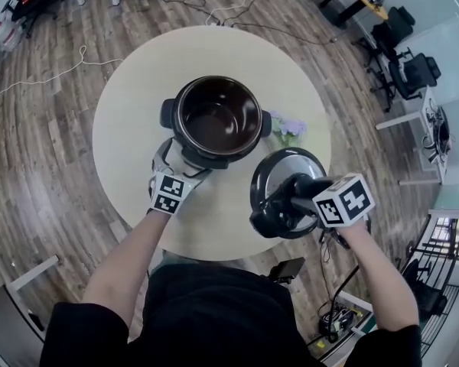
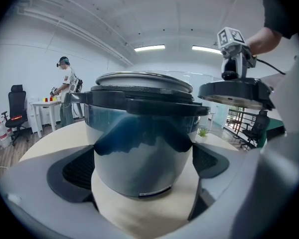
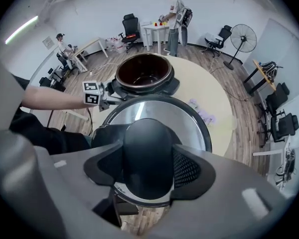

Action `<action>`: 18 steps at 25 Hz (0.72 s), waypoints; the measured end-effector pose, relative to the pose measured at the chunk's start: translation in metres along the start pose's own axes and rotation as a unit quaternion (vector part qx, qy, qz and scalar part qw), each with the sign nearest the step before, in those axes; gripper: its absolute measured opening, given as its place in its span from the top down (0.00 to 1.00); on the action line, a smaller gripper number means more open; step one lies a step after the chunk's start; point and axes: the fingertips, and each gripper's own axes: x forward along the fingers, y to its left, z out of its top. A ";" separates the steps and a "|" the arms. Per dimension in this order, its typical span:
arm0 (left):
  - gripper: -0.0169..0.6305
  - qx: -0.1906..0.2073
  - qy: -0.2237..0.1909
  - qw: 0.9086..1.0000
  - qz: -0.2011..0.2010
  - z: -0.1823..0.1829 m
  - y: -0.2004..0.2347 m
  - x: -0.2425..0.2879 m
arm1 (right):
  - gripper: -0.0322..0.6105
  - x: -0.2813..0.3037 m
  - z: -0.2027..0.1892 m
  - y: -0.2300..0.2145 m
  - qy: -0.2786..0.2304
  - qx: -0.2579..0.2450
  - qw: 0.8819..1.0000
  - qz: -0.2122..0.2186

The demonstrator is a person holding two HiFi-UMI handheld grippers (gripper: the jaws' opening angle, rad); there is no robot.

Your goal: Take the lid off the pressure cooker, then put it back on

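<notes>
The pressure cooker [image 1: 218, 117] stands open and empty in the middle of the round table [image 1: 134, 128]. My left gripper [image 1: 182, 163] sits at its near left side, jaws closed on the lower body [image 2: 139, 148], which fills the left gripper view. The lid [image 1: 287, 170], steel with a black rim, hangs level at the right over the table's near right edge. My right gripper [image 1: 294, 197] points down, shut on the lid's black knob [image 3: 147, 153]. The right gripper view shows the lid [image 3: 139, 108] below and the open pot [image 3: 142, 73] beyond it.
A small plant with purple flowers [image 1: 288, 128] stands on the table just right of the cooker, close to the lid's far edge. Office chairs [image 1: 409, 71] and desks stand off to the right. Cables lie on the wooden floor [image 1: 38, 167]. A person [image 3: 174, 14] stands at a far table.
</notes>
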 end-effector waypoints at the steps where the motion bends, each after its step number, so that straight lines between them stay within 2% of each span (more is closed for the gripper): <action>1: 0.06 0.000 0.000 1.000 0.000 0.000 -0.001 -0.001 | 0.50 0.009 -0.006 0.011 0.002 -0.007 1.000 0.004; 5: 0.06 0.000 0.001 1.000 0.001 0.001 -0.002 -0.001 | 0.50 0.046 -0.020 0.053 0.011 -0.035 0.999 0.019; 10: 0.06 -0.001 0.002 1.000 0.000 0.003 -0.001 -0.001 | 0.50 0.099 -0.014 0.099 0.016 -0.078 0.997 0.024; 14: 0.06 0.000 0.004 1.000 0.000 0.006 -0.002 -0.002 | 0.50 0.146 -0.014 0.116 0.035 -0.102 0.994 0.009; 18: 0.06 0.000 0.001 1.000 0.001 0.007 -0.001 -0.001 | 0.50 0.187 -0.008 0.124 0.043 -0.098 0.994 -0.001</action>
